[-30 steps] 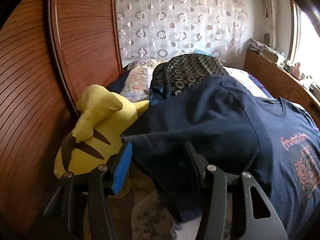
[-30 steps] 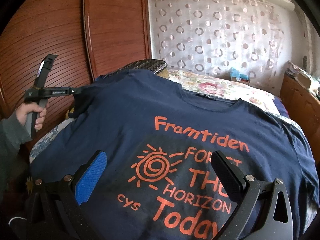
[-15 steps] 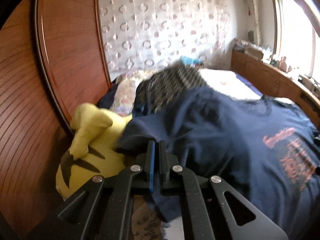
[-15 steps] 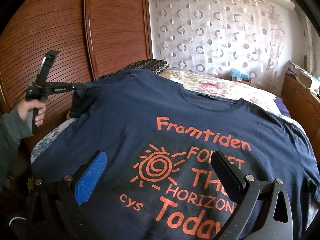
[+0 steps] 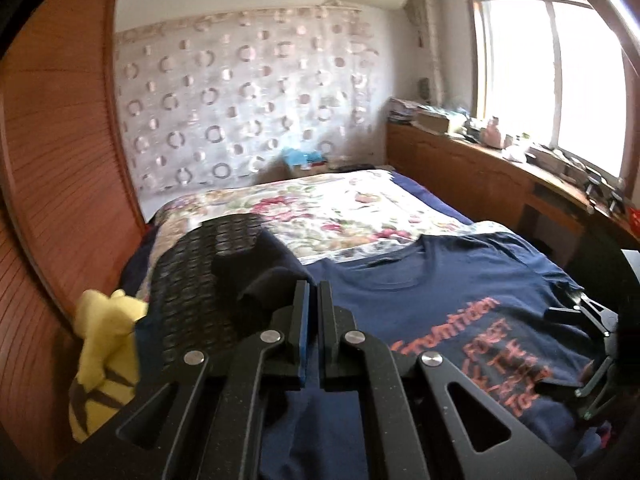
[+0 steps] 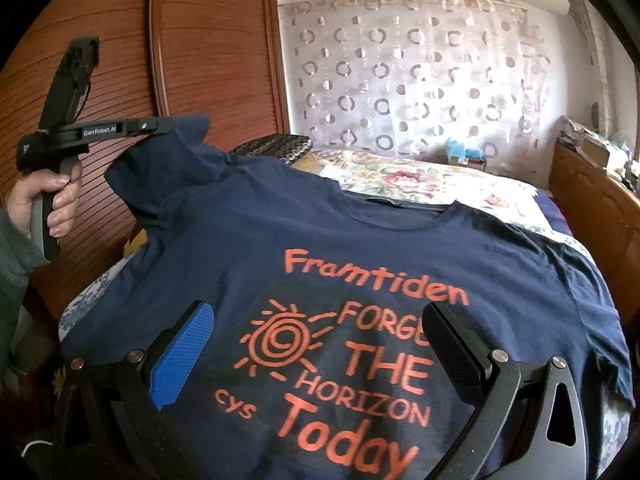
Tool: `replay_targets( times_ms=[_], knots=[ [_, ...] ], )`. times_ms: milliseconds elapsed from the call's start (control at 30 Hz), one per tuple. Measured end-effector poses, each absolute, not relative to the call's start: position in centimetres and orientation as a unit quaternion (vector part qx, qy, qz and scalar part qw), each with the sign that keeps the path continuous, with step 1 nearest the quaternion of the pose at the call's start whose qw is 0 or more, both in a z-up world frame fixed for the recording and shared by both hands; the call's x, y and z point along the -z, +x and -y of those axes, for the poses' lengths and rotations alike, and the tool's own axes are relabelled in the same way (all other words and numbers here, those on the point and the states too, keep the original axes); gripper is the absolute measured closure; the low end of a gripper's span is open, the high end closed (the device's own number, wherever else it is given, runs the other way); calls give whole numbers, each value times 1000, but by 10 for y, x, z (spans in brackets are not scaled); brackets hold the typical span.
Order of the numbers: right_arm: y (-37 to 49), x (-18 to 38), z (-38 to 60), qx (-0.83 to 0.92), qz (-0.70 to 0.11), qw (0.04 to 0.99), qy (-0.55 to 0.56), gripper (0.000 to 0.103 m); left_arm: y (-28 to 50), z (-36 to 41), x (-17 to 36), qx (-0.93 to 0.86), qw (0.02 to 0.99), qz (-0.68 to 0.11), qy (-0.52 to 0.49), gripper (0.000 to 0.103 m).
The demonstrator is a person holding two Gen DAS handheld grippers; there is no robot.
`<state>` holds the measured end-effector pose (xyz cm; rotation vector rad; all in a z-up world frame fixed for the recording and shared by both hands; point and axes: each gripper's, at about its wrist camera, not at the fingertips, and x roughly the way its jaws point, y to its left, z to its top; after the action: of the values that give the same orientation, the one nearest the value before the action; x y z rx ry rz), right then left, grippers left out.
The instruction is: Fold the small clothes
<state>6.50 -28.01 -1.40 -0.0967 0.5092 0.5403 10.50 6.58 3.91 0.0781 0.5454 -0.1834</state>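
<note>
Navy cotton, the T-shirt (image 6: 360,240) lies print-up across the floral bedspread (image 5: 340,208), its orange lettering facing the right gripper (image 6: 316,352), whose fingers stand spread above the print, touching nothing. The left gripper (image 5: 314,292) pinches the sleeve (image 6: 168,160), lifted off the bedspread beside the yellow plush toy (image 5: 100,344).

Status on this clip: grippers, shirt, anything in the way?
Left gripper shut on T-shirt sleeve, sleeve raised. Right gripper open above navy T-shirt, print up. Yellow plush toy beside left edge, not obstructing.
</note>
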Motion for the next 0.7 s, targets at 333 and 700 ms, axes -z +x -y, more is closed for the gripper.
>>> replay_targets(
  times_ms=[333, 700],
  knots=[
    [63, 19, 269, -255, -258, 931, -41, 0, 89, -52, -31, 108, 951, -286, 47, 67],
    [94, 9, 259, -294, -268, 916, -47, 16, 62, -81, -8, 79, 953, -291, 10, 26]
  ],
)
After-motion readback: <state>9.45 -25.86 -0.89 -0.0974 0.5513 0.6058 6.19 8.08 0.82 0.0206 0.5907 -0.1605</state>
